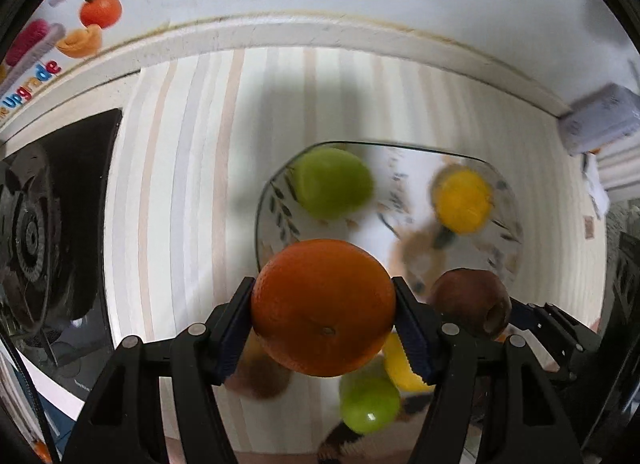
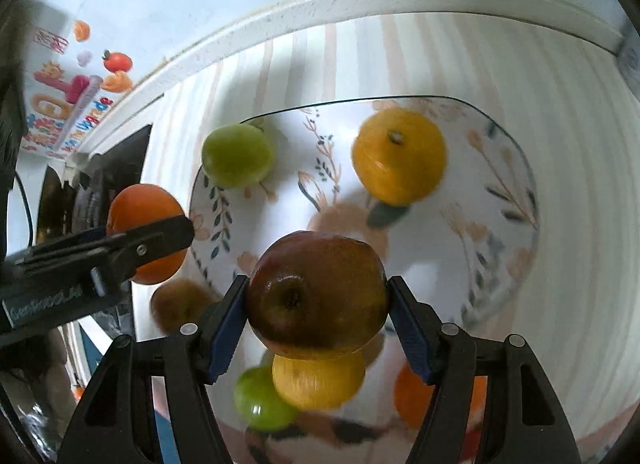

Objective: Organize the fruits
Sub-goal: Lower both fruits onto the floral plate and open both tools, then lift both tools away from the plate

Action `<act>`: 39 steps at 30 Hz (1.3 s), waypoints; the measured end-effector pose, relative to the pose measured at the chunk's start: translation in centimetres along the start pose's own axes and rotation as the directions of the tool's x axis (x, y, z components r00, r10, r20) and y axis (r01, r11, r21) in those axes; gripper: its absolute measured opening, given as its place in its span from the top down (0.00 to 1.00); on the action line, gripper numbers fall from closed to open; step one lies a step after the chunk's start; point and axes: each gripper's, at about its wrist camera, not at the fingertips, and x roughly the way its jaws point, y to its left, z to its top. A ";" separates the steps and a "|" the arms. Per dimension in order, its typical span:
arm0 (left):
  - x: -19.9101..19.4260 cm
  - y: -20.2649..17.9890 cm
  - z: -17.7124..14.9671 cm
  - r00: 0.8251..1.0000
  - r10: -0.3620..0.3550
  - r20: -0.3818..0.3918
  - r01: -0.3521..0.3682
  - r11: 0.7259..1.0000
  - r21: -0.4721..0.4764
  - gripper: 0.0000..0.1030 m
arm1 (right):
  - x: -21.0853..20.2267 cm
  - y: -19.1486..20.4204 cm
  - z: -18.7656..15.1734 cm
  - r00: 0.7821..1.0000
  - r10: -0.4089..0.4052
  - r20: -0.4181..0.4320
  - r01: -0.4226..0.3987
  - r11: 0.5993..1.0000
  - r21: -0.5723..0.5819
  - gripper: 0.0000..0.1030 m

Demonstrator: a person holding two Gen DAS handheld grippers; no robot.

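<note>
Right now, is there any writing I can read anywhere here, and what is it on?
"Upgrade": colourful sticker on the white wall, beside cartoon fruit; the letters before it are cut off.
Pale lettering on the left tool's body: too blurred to read.
Red sign above the sticker: too small to read.

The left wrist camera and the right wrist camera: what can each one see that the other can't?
Only the left wrist view shows the grey-purple box at the far right edge. Only the right wrist view shows a second round orange fruit lying low on the striped cloth. Both show the flowered plate with a green apple and yellow fruit, the left hand-held gripper squeezing an orange, and the right hand-held gripper squeezing a dark red apple.
</note>
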 end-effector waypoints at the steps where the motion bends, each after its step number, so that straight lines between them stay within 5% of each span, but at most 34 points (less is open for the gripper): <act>1: 0.6 0.2 0.2 1.000 0.006 -0.013 -0.006 1.000 -0.006 0.39 | 0.5 0.0 0.1 1.000 0.003 -0.009 -0.003 1.000 -0.003 0.31; 15: 5.5 0.4 1.0 0.992 0.039 -0.120 -0.041 0.999 -0.011 0.38 | 3.6 -0.3 1.6 0.994 0.016 -0.107 -0.016 1.000 -0.003 0.30; 19: 5.9 0.8 0.8 0.990 0.025 -0.136 -0.030 0.999 -0.037 0.38 | 3.2 -0.3 1.5 0.993 0.011 -0.114 -0.011 1.000 0.003 0.14; 23: 5.5 1.3 0.8 0.992 0.023 -0.122 -0.029 0.999 -0.044 0.17 | 2.3 -0.3 1.2 0.993 -0.003 -0.119 0.003 1.000 0.000 0.14; 31: 2.7 2.3 -0.3 0.998 0.032 -0.055 -0.036 0.997 -0.070 0.17 | -0.6 -0.7 -0.4 0.989 -0.124 -0.080 0.122 0.992 -0.026 0.08; 39: -1.2 2.2 -3.3 0.992 0.121 0.041 -0.118 0.991 -0.062 0.17 | -4.2 -1.4 -2.6 0.979 -0.205 -0.015 0.205 0.979 -0.006 0.08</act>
